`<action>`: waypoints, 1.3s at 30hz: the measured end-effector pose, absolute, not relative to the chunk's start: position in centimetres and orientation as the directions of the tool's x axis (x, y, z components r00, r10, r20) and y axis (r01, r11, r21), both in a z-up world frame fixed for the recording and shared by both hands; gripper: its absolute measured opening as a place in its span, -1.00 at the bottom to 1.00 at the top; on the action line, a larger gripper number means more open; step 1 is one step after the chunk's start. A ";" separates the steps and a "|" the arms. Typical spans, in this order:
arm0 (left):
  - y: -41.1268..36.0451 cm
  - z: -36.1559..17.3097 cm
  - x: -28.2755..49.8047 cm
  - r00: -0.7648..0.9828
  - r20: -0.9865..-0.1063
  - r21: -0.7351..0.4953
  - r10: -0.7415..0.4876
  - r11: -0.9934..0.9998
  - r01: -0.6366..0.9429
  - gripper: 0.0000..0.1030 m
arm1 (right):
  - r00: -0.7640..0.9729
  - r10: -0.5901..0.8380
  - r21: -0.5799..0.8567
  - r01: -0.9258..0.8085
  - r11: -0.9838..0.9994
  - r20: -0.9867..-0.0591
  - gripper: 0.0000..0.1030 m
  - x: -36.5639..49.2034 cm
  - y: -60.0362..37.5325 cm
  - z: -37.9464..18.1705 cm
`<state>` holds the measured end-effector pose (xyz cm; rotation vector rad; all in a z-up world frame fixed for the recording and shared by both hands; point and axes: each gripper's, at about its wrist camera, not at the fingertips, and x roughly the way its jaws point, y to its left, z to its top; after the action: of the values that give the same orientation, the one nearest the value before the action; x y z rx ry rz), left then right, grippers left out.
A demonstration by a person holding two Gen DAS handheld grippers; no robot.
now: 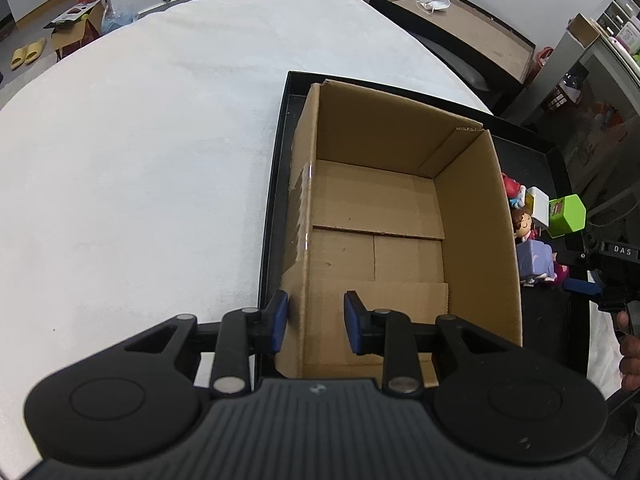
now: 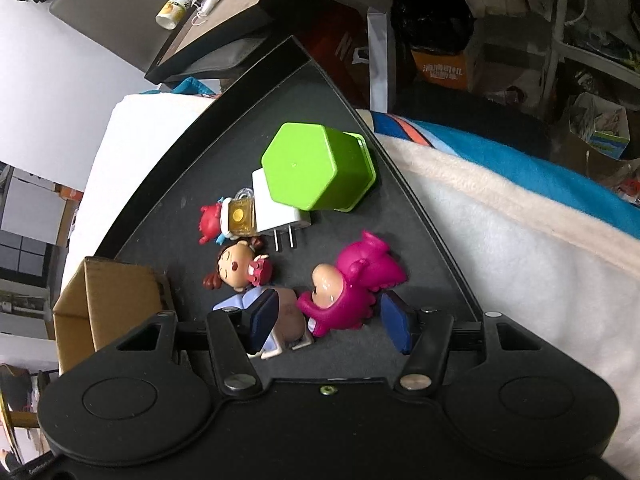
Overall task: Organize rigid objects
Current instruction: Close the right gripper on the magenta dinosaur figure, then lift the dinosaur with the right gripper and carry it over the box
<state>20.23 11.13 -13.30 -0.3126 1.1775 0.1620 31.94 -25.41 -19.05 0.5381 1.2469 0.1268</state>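
Observation:
An empty cardboard box (image 1: 380, 216) stands in a black tray (image 1: 276, 184). My left gripper (image 1: 316, 322) is open, its fingers straddling the box's near left wall without gripping it. In the right wrist view, my right gripper (image 2: 328, 322) is open around a magenta dinosaur-suit figurine (image 2: 352, 280) lying on the tray (image 2: 420, 216). Beside it lie a lavender toy (image 2: 280, 320), a sleeping-girl figurine (image 2: 240, 268), a red figurine with a yellow padlock (image 2: 228, 220), a white charger plug (image 2: 276, 216) and a green hexagonal box (image 2: 316, 168). The box corner (image 2: 108, 300) shows at left.
The tray lies on a white blanket (image 1: 140, 140). A dark side table (image 1: 460, 28) with a face mask and a bottle stands behind. Cluttered shelves (image 2: 540, 40) lie beyond the tray. The right gripper and hand show at the left wrist view's right edge (image 1: 616, 280).

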 end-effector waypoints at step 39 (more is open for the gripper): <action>11.7 -14.5 18.7 0.415 -0.909 -0.170 -0.044 0.948 -0.270 -0.77 | 0.410 0.279 0.330 0.057 0.942 -0.868 -0.14 28.4 -21.4 -12.5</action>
<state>18.65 11.72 -14.53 -0.3111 1.1386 0.1448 28.38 -21.38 -12.51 0.3316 1.1458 0.1430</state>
